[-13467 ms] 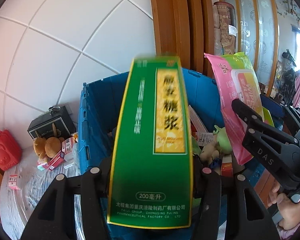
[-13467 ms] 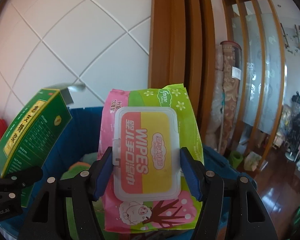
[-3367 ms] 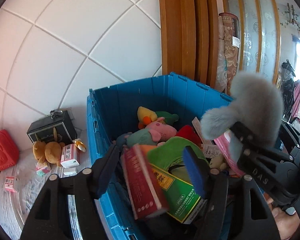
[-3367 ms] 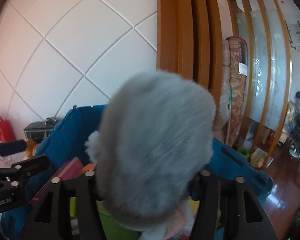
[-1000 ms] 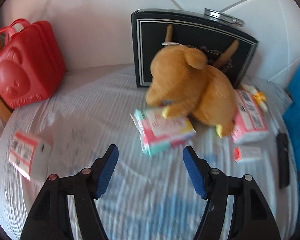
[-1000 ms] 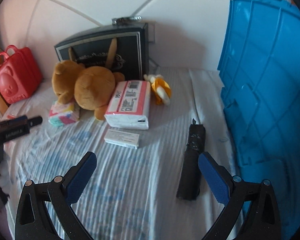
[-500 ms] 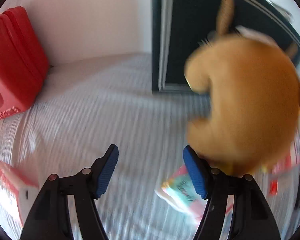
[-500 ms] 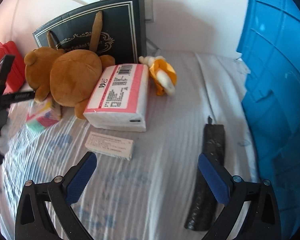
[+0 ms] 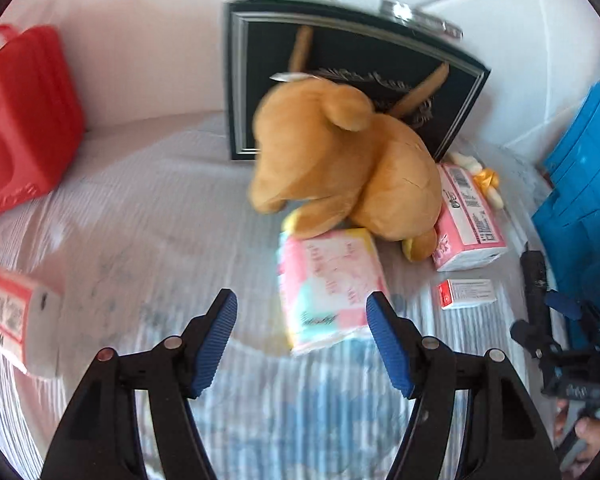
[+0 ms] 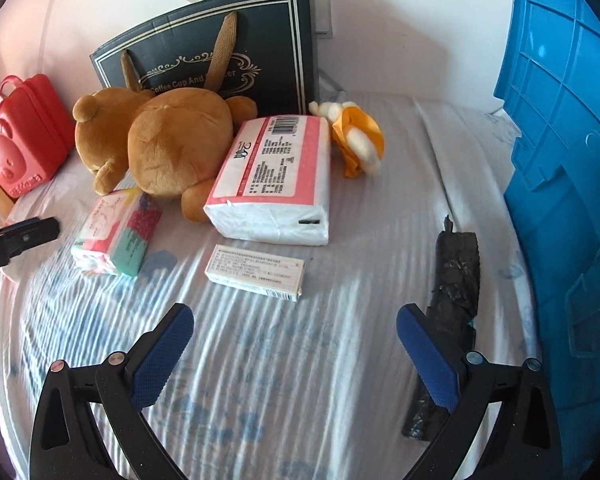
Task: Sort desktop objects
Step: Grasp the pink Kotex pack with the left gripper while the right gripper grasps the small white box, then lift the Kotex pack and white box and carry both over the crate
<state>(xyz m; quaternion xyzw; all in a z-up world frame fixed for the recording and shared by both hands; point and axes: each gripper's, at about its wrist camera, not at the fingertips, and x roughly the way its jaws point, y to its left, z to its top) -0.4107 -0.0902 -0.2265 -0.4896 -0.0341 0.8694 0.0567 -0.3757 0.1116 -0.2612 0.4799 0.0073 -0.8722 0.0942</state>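
Note:
My left gripper (image 9: 302, 330) is open and empty above the white cloth, just short of a small pink and teal tissue pack (image 9: 328, 280). A brown teddy bear (image 9: 340, 160) lies behind that pack. My right gripper (image 10: 294, 350) is open and empty, wide apart, near a small white medicine box (image 10: 256, 272) and a black rolled bundle (image 10: 452, 292). A large pink and white tissue pack (image 10: 276, 180) leans on the bear (image 10: 172, 144). A yellow and white plush (image 10: 356, 140) lies beside it. The small tissue pack (image 10: 116, 236) also shows in the right wrist view.
A blue crate (image 10: 572, 160) stands at the right. A black gift bag (image 10: 220, 64) leans on the white wall behind the bear. A red bear-shaped case (image 9: 20, 120) stands at the left. A red and white box (image 9: 20, 320) lies at the left edge.
My left gripper has pulled back and turned right, so the small tissue pack now lies in front of its fingers. My right gripper has moved closer to the medicine box.

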